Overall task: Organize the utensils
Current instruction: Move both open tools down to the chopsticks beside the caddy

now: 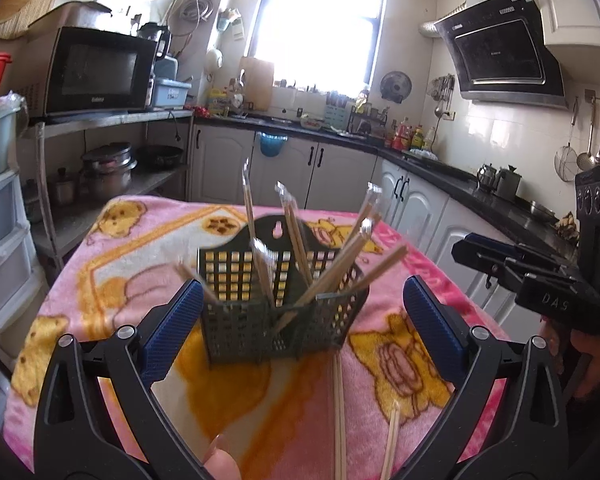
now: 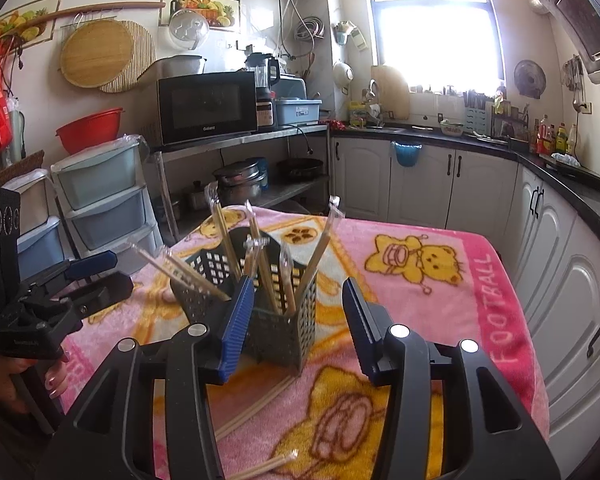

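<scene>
A dark mesh utensil basket [image 1: 278,316] stands on the pink blanket, with several wrapped chopstick pairs [image 1: 300,240] leaning in it. My left gripper [image 1: 300,320] is open and empty, its blue pads on either side of the basket in front of it. Two chopstick pairs [image 1: 339,408] lie flat on the blanket near me. In the right wrist view the basket [image 2: 276,320] sits just ahead of my right gripper [image 2: 296,324], which is open and empty. Loose chopsticks [image 2: 256,404] lie below it, another pair [image 2: 268,465] at the near edge.
The pink bear-print blanket [image 2: 440,300] covers the table. The left gripper body [image 2: 52,304] shows at the left of the right wrist view; the right gripper [image 1: 540,280] at the right of the left view. Kitchen cabinets [image 2: 560,260], a drawer tower [image 2: 104,208] and a microwave shelf [image 2: 208,108] surround the table.
</scene>
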`<state>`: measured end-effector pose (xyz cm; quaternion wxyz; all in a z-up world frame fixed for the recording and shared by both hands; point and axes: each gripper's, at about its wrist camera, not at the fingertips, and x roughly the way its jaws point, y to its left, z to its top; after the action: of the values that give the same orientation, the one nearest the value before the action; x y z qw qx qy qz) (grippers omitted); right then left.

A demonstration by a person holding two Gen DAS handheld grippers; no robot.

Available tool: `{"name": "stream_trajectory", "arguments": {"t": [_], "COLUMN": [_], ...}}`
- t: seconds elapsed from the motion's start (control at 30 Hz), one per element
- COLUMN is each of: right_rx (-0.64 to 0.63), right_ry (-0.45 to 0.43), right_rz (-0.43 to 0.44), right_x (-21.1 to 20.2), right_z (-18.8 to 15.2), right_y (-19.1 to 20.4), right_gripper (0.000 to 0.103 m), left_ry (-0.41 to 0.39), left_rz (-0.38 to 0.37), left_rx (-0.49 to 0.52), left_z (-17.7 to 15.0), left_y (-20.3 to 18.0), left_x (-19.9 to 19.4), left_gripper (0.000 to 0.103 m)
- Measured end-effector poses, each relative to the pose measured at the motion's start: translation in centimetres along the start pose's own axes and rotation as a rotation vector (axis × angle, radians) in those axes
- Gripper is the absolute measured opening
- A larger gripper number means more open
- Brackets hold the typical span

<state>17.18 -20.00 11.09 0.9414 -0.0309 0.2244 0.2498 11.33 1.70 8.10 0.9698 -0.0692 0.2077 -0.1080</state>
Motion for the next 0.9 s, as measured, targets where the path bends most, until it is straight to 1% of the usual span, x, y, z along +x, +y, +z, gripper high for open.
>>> {"name": "stream_trajectory", "arguments": {"t": [0.23,0.5,0.9], "right_rx": [0.000,0.005,0.036], "right_ry": [0.023,0.064,0.143], "right_rz": [0.001,0.001,0.012], "right_x": [-0.4,-0.3,0.4], "right_z": [-1.6,-3.5,-6.5], "right_y": [0.4,0.4,0.5], "right_gripper": [0.045,0.045,0.045], "left_ry": [0.047,0.066,0.136], "left_rz": [0.006,0.018,-0.002], "left_rx": [-0.013,-0.018,-0.010], "left_z": [-2.0,-3.4,-6.0], "left_y": [0.3,0.6,0.4], "left_x": [0.0,-0.3,0.3], "left_gripper": [0.092,0.092,0.092]}}
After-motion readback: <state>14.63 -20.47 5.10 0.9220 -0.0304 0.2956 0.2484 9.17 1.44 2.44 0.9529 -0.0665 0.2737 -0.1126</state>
